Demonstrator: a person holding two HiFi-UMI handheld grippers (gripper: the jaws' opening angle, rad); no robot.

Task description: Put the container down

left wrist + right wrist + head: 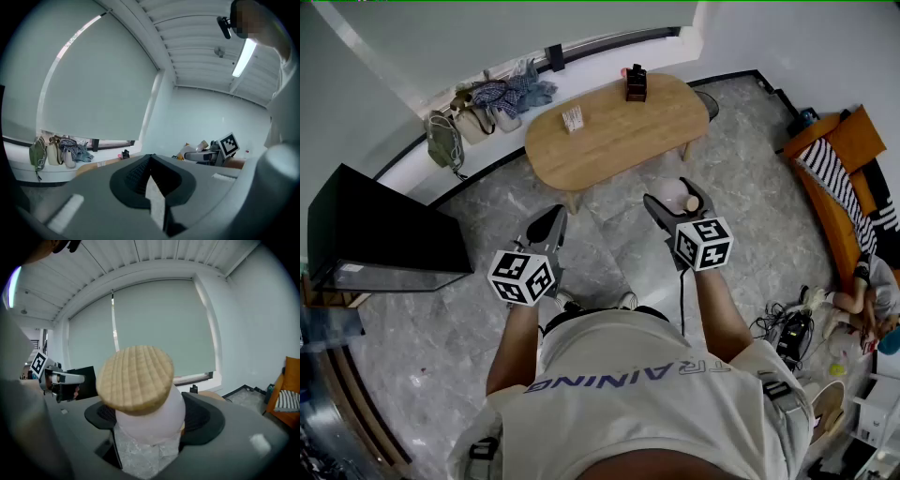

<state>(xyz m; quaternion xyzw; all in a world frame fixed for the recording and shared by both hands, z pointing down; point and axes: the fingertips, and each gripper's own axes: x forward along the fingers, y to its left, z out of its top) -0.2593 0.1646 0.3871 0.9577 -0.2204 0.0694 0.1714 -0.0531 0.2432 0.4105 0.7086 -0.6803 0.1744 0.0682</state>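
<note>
Right gripper (pixel 677 199) clamps frosted white cork-lidded container (pixel 150 416), lid pointing forward; oval wooden table (pixel 609 141) lies ahead. Left gripper (pixel 546 232) closed, empty.

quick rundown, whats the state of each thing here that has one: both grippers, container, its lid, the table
left gripper: shut, nothing in it
right gripper: shut on the white round container
white round container: gripped, in the air over the floor, not yet set down
ribbed wooden lid: on the container, closed
oval wooden table: upright, ahead of both grippers
</note>
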